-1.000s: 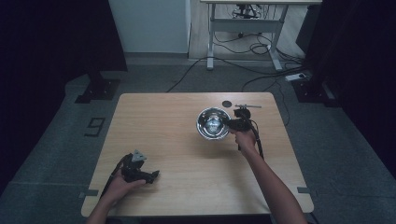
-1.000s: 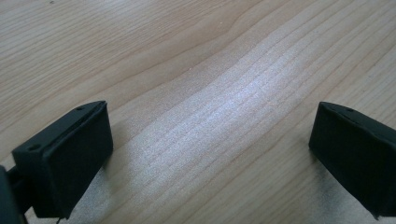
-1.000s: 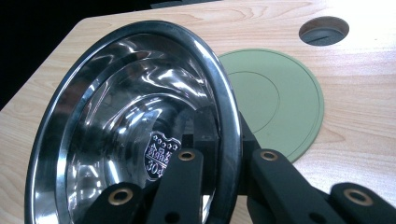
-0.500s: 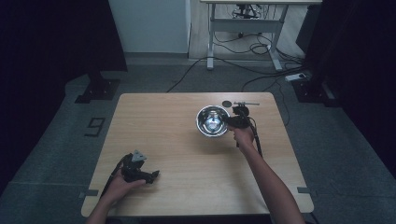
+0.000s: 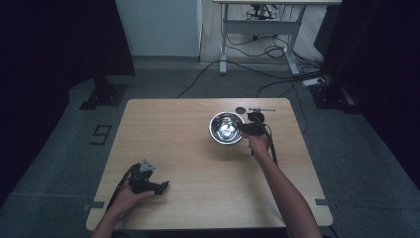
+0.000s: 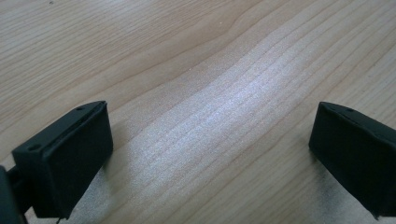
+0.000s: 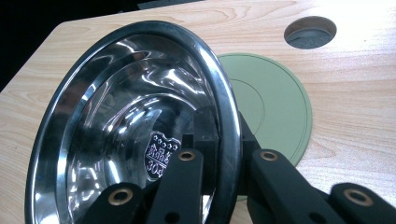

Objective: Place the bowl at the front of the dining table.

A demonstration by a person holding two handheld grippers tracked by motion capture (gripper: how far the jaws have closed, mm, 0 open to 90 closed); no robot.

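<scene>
Right now we see the right tool (image 5: pixel 243 128) clamped on the rim of a shiny steel bowl (image 5: pixel 226 127), at the bowl's right side in the high view. In the right gripper view one jaw sits inside the bowl (image 7: pixel 130 126) and the other outside, with the rim pinched between them. The bowl appears tilted there, its open face turned toward the left of that view, and a stamped mark shows on its inner bottom. Behind it a flat, pale green round mat (image 7: pixel 273 109) lies on the bench (image 7: pixel 355 93), partly covered by the bowl. Beyond the mat we see a round hole (image 7: pixel 310 31) in the benchtop.

From above, the bowl sits toward the far right part of the bench (image 5: pixel 188 148), close to that hole (image 5: pixel 240 110), and a thin metal rod-like thing (image 5: pixel 261 109) lies just past the right tool; we cannot tell what it is.

The left tool (image 5: pixel 161 187) rests near the front left of the bench, well apart from the bowl, held in the person's left hand (image 5: pixel 130 194). In the left gripper view its jaws stand wide apart over bare wood (image 6: pixel 210 112), with nothing between them.
</scene>
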